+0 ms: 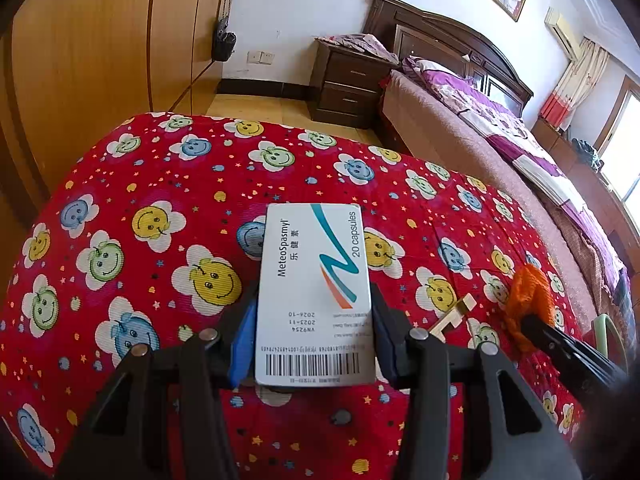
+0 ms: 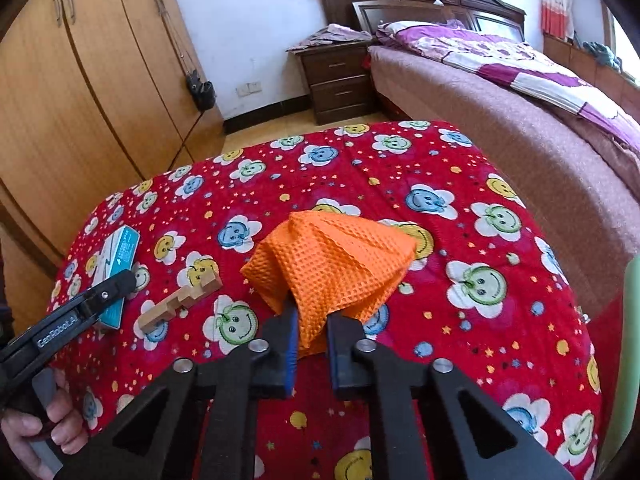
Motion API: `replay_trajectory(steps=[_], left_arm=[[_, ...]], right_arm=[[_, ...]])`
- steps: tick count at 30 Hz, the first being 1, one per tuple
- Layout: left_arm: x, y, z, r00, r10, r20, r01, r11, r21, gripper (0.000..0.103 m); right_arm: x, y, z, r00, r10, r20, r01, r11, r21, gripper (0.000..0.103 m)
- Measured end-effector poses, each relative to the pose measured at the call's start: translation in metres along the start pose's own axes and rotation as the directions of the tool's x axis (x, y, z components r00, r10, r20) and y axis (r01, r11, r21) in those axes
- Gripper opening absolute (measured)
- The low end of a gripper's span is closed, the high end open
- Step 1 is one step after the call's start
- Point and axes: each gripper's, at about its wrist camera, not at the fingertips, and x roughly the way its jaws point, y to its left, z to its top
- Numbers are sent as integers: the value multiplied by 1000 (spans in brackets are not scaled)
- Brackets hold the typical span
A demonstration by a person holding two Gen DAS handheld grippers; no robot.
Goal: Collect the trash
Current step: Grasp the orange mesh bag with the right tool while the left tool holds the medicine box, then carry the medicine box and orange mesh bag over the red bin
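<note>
Left gripper (image 1: pixel 314 328): fingers pinching the medicine box (image 1: pixel 316 292) by its two long edges, near the barcode end; most of the box sticks out ahead of the fingers, above the red tabletop (image 1: pixel 140 168).
Right gripper (image 2: pixel 312 340): fingers pressed on a bunched corner of the orange cloth (image 2: pixel 332 264); the rest of the cloth fans out ahead of the fingers and seems to touch the tabletop.
Box handling: thin cardboard, prob. light and maybe empty; it can crush if squeezed hard, and the smooth print may slip. A hold at the edges near the middle is better, w/ gentle force.
Cloth handling: soft waffle weave, light, not fragile; it droops, so take a thick fold, not one layer.
Wooden piece (image 2: pixel 180 300): lies on the tabletop between the two grippers, left of the right fingers, apart from box and cloth; stiff, small, not held.
Trash place: no bin clearly in view.
</note>
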Motion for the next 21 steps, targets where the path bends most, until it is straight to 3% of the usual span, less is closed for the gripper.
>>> replay_trajectory(steps=[21], left_arm=[[-3, 7, 2, 1000, -17, 7, 17, 1000, -26, 50]], right_arm=[[-90, -19, -34, 990, 44, 135, -56, 994, 89, 7]])
